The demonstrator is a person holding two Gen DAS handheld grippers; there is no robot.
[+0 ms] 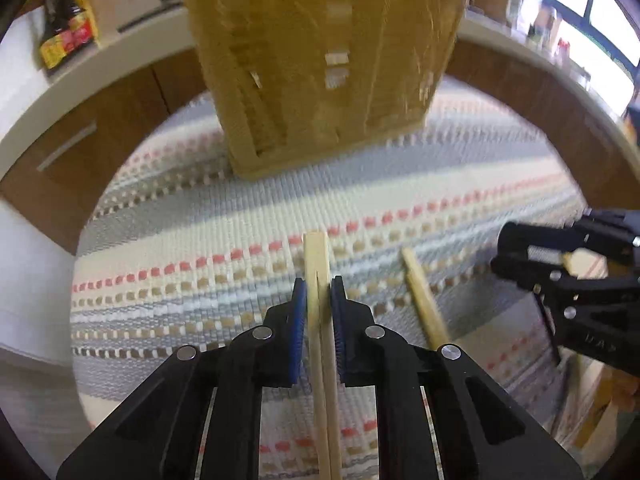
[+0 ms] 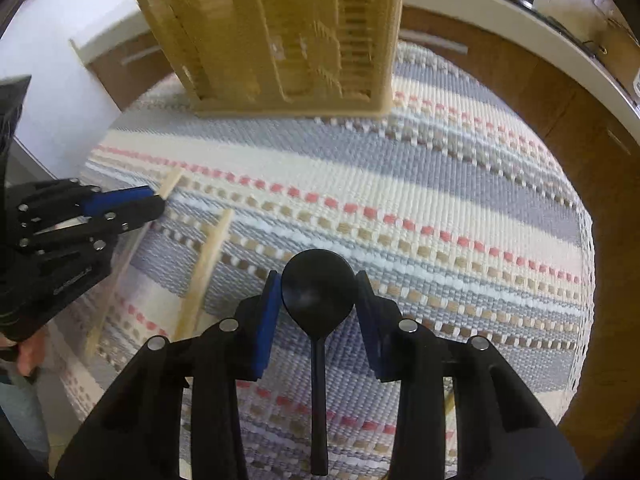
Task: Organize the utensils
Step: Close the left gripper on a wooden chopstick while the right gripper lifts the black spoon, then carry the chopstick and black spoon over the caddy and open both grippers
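My left gripper [image 1: 319, 300] is shut on a pair of pale wooden chopsticks [image 1: 318, 272] that point toward the tan slotted utensil holder [image 1: 320, 64] standing at the far side of the striped mat. Another chopstick [image 1: 424, 300] lies on the mat to its right. My right gripper [image 2: 318, 292] has its jaws around the bowl of a black spoon [image 2: 318, 284], touching it on both sides; the handle runs back between the fingers. The holder also shows in the right wrist view [image 2: 288, 32]. The left gripper [image 2: 156, 200] shows at the left there, the right gripper [image 1: 504, 252] at the right in the left wrist view.
A striped woven mat [image 2: 440, 168] covers the round table. Brown cabinets [image 1: 100, 128] and a white counter ring the far side. A dark sauce bottle [image 1: 68, 24] stands on the counter at the left. The loose chopstick [image 2: 208, 264] lies left of my right gripper.
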